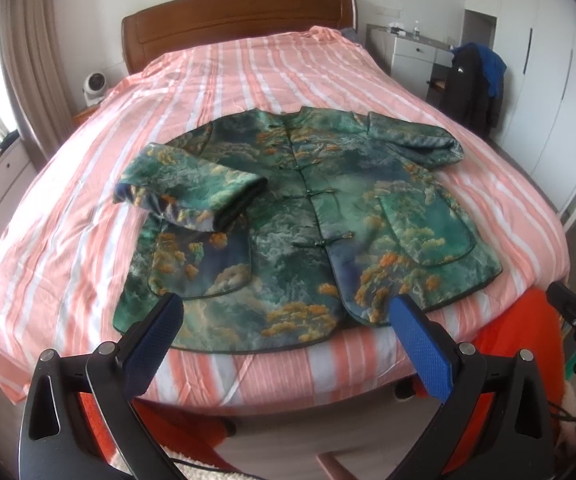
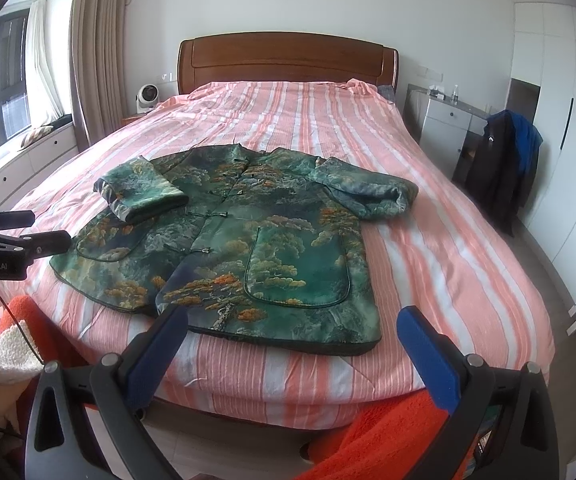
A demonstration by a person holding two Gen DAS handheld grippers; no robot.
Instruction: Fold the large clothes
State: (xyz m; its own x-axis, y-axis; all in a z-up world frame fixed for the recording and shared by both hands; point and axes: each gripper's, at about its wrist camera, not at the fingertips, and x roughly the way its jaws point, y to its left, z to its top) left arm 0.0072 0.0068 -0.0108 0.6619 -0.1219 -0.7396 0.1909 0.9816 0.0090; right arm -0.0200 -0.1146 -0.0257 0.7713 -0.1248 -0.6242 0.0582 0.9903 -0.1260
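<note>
Hovering at the bed's six o'clock edge, my left gripper [image 1: 283, 312] and right gripper [image 2: 292, 324] gape empty. On the green padded jacket with orange tree print [image 1: 308, 216], only the nine o'clock sleeve [image 1: 191, 184] lies folded in, I judge; everything else remains.

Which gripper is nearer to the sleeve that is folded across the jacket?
Left. The left gripper hovers open at the hem below the folded sleeve; the right gripper, also open, hovers at the hem's opposite corner.

You have bare bed [image 1: 247, 76] between the jacket [image 1: 296, 220] and the headboard [image 1: 239, 24], and open strips along both side edges. Its folded-in left sleeve [image 1: 191, 188] bulks up near the left edge.
</note>
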